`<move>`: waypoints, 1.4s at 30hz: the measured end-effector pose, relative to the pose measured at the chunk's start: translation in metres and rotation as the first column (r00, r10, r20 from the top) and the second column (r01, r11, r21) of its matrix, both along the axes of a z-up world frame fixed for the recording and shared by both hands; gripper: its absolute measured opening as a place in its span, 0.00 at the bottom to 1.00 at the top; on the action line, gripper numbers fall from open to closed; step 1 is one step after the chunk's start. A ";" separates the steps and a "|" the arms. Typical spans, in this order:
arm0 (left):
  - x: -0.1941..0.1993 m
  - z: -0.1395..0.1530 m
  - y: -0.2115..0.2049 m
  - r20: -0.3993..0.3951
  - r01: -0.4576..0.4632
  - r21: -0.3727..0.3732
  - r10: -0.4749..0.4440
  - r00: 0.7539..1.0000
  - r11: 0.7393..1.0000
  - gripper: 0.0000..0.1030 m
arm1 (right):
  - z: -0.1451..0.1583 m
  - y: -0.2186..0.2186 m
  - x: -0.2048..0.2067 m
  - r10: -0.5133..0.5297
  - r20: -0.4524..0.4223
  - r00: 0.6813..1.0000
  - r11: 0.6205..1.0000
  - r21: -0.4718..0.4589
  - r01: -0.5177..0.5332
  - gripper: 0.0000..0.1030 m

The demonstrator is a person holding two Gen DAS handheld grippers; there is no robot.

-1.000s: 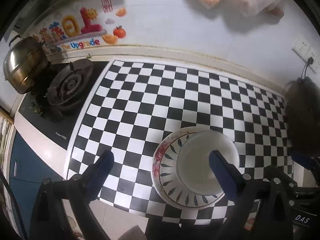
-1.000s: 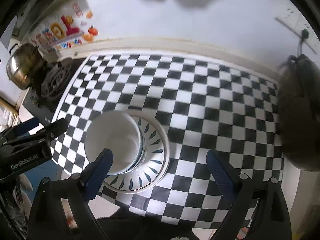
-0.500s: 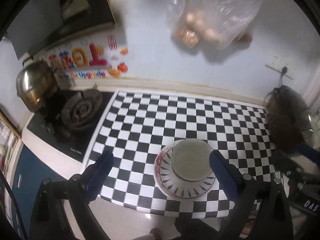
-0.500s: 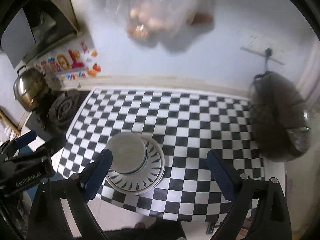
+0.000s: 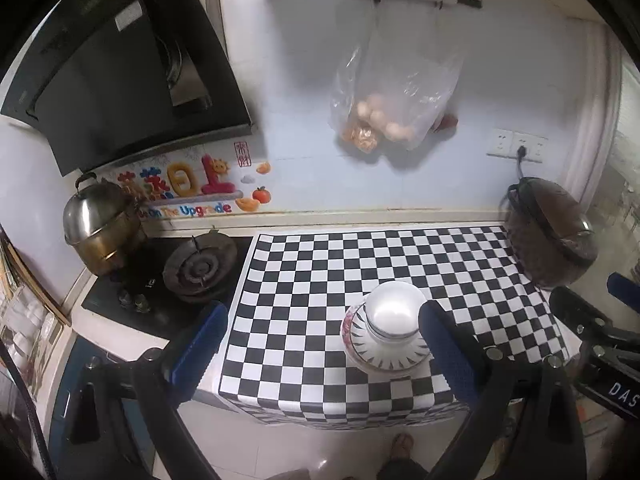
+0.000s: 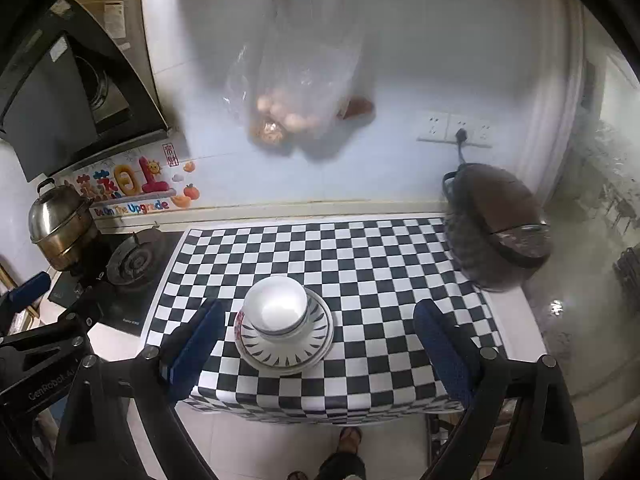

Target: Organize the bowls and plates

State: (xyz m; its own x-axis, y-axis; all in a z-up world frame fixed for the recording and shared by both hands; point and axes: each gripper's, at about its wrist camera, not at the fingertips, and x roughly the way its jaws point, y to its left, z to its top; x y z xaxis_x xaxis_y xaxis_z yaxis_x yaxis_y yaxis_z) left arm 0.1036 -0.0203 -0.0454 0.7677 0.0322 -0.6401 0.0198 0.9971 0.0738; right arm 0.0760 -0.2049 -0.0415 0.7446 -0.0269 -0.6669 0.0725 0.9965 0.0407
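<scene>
Both grippers rose and drew back from the bowl point(image 5: 394, 310) stacked on the plate point(image 5: 384, 354). The left gripper point(image 5: 322, 346), whose right finger had overlapped the bowl, ended high above it, jaws wide. The right gripper point(image 6: 318, 340) likewise lifted clear, its left finger off the bowl's rim.

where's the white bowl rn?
In both wrist views, the white bowl sits stacked on the patterned plate, near the front edge of the checkered mat, right of the stove burner.

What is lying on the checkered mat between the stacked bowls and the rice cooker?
Nothing: in the right wrist view, only bare checkered mat separates the bowls from the rice cooker.
</scene>
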 end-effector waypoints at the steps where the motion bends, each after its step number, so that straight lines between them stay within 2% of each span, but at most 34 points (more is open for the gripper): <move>1: -0.007 0.005 0.002 0.005 0.005 -0.005 -0.005 1.000 1.000 0.95 | 0.005 0.003 -0.010 -0.002 0.011 1.000 1.000 -0.007 0.002 0.94; 11: -0.058 0.024 -0.001 0.036 0.020 -0.018 -0.019 0.999 1.000 0.95 | 0.039 0.011 -0.086 -0.014 0.065 0.998 0.999 -0.037 0.016 0.94; 21: -0.101 0.030 -0.009 0.048 0.002 -0.027 -0.001 0.999 1.000 0.95 | 0.049 -0.007 -0.127 -0.022 0.082 0.996 0.998 -0.050 0.026 0.94; 31: -0.122 0.033 -0.018 0.059 0.006 -0.018 -0.005 0.998 1.000 0.95 | 0.045 -0.021 -0.143 -0.032 0.065 0.997 0.998 -0.044 0.034 0.94; 42: -0.128 0.038 -0.020 0.079 -0.007 -0.016 0.008 0.997 1.000 0.95 | 0.045 -0.028 -0.146 -0.028 0.072 0.997 0.999 -0.043 0.031 0.94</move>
State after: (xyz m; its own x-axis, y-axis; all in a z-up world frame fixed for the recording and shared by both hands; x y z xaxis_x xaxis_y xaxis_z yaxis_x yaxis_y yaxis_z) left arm -0.0242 -0.0400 -0.0075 0.8155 0.0284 -0.5780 0.0070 0.9982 0.0588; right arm -0.0704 -0.2329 0.0039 0.7886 -0.0779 -0.6099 0.1002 0.9950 0.0024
